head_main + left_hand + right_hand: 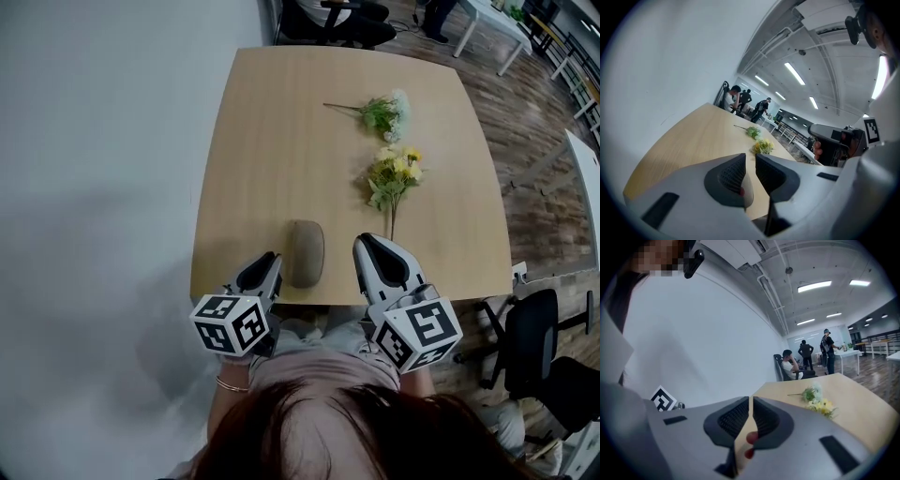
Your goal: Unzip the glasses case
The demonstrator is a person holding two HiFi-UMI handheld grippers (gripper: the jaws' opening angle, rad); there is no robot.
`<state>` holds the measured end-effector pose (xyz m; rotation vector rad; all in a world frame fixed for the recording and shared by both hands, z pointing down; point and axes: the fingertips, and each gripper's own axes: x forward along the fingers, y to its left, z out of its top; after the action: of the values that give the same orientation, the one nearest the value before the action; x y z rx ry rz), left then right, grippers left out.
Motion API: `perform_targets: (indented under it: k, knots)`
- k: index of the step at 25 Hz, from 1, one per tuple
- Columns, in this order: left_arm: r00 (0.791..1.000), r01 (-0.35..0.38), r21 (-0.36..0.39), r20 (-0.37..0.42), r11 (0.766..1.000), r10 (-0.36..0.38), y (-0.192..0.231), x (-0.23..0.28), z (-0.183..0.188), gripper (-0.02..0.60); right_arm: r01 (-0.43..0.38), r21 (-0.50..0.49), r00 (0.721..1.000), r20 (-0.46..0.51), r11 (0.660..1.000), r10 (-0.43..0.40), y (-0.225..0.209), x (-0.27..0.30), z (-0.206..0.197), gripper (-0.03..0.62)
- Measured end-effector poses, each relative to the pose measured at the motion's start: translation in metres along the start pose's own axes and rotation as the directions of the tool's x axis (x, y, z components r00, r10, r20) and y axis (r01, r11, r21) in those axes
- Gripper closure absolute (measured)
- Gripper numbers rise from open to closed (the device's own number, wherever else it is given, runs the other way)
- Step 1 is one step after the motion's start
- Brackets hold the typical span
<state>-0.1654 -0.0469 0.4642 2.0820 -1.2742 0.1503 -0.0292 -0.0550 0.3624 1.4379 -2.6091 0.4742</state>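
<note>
The glasses case (pixel 305 253) is a grey-brown oval pouch lying near the front edge of the wooden table (pixel 272 141). My left gripper (pixel 271 260) hovers just left of the case, apart from it, jaws a narrow slit apart with nothing between them (pixel 750 159). My right gripper (pixel 367 243) sits to the right of the case with a bare strip of table between them. Its jaws are together and empty (pixel 750 401). Neither gripper view shows the case.
A yellow flower bunch (pixel 394 178) lies right of centre, and a white-green sprig (pixel 386 112) lies farther back. A black office chair (pixel 530 342) stands off the table's right front corner. People sit and stand at the far end of the room (pixel 792 364).
</note>
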Motion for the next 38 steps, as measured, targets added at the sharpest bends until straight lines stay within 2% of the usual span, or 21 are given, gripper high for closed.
perform_targets:
  k: [8,18,23,28,34,38]
  knots:
    - [0.998,-0.042,-0.061,-0.056,0.997,0.038,0.014,0.025,-0.015,0.499,-0.064,-0.004,0.997,-0.036,0.998,0.064,-0.017,0.025,0.004,0.562]
    - [0.981,-0.036,-0.091,-0.191,0.995,0.018,0.032,0.069,-0.043,0.434,-0.082,-0.014,0.995,-0.053,0.997,0.081,-0.040,0.049,0.008,0.546]
    - [0.960,-0.027,-0.121,-0.279,0.992,-0.008,0.043,0.083,-0.066,0.399,-0.066,-0.008,0.996,-0.057,0.998,0.065,-0.046,0.052,0.007,0.546]
    - [0.930,-0.007,-0.139,-0.365,0.990,-0.045,0.047,0.093,-0.089,0.347,-0.051,0.000,0.997,-0.066,0.999,0.051,-0.053,0.051,0.001,0.546]
    - [0.901,0.026,-0.211,-0.418,0.977,-0.114,0.043,0.105,-0.104,0.302,-0.043,0.000,0.997,-0.064,0.999,0.043,-0.060,0.053,0.003,0.546]
    - [0.877,0.045,-0.200,-0.461,0.979,-0.135,0.035,0.112,-0.108,0.265,-0.039,0.003,0.997,-0.062,0.999,0.039,-0.063,0.051,0.004,0.546]
